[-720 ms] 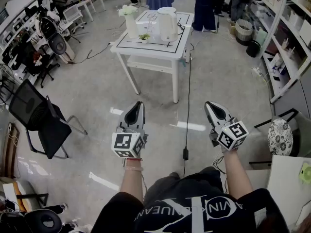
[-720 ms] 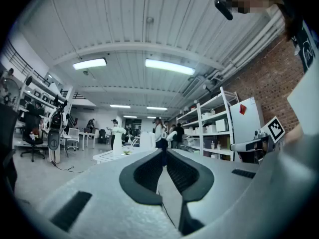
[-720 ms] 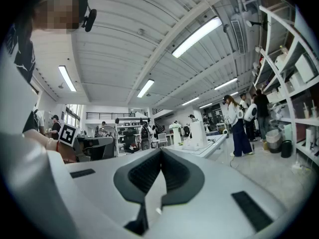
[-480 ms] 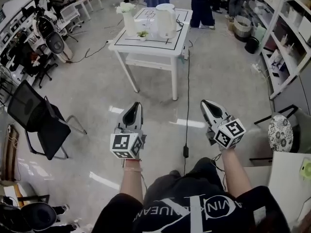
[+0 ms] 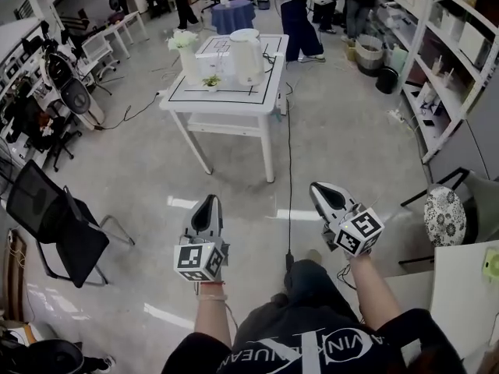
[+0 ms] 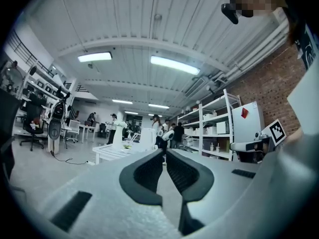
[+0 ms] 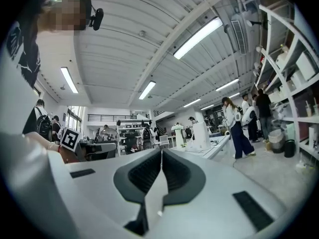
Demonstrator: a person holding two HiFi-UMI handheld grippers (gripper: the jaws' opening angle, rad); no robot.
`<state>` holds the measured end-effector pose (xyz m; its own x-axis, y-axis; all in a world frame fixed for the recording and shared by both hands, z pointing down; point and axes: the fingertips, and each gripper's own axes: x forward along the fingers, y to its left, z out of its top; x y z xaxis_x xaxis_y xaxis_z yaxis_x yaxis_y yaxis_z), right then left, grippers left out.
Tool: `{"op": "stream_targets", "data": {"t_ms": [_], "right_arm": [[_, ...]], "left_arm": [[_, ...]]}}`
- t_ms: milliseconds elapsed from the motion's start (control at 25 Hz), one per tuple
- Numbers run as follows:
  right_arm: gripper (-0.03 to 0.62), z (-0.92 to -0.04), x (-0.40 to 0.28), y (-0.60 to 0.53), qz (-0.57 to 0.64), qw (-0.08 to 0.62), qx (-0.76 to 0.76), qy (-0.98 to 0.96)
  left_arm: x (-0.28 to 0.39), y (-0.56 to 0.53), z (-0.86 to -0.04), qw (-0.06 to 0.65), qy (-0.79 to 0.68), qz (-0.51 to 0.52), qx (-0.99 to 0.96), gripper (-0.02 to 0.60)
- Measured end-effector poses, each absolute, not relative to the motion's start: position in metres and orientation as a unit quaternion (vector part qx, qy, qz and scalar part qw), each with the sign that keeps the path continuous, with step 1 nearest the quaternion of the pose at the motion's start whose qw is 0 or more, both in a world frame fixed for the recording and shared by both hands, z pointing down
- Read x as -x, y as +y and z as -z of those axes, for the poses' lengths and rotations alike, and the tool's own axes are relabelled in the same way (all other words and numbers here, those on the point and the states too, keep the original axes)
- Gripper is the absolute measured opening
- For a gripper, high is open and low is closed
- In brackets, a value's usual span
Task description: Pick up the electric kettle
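- Looking down in the head view, a glossy grey floor spreads through a busy workshop. Metal shelving stands on the right, a black chair on the left, and people at the back.
- A white table edged with a black line stands well ahead. The electric kettle, white and tall-sided, stands upright on it, just beside a white box and near a vase of flowers.
- The left gripper and right gripper are held level over the floor, well apart from the table.
- In the left gripper view, the jaws are clenched tip to tip on nothing. The kettle shows small and far beyond them.
- In the right gripper view, the jaws are pressed together and empty. The kettle stands on the distant table, right of the tips.
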<state>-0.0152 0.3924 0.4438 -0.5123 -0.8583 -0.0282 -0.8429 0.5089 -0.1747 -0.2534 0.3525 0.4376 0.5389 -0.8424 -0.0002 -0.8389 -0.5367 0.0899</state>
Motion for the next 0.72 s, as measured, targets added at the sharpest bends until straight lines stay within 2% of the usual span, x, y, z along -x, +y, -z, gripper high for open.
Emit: {"op": "stream_targets", "data": {"t_ms": [200, 400, 720], "right_arm": [[0.105, -0.436, -0.001, 0.37, 0.083, 0.077, 0.486, 0.867], [0.137, -0.433, -0.015, 0.343, 0.083, 0.098, 0.481, 0.867], [0.15, -0.441, -0.034, 0.308, 0.087, 0.087, 0.478, 0.87]], "left_arm": [[0.239, 0.337, -0.436, 0.039, -0.477, 0.022, -0.878, 0.025], [0.228, 0.311, -0.432, 0.037, -0.483, 0.028, -0.874, 0.025], [0.194, 0.262, -0.431, 0.032, -0.477, 0.038, -0.878, 0.025]]}}
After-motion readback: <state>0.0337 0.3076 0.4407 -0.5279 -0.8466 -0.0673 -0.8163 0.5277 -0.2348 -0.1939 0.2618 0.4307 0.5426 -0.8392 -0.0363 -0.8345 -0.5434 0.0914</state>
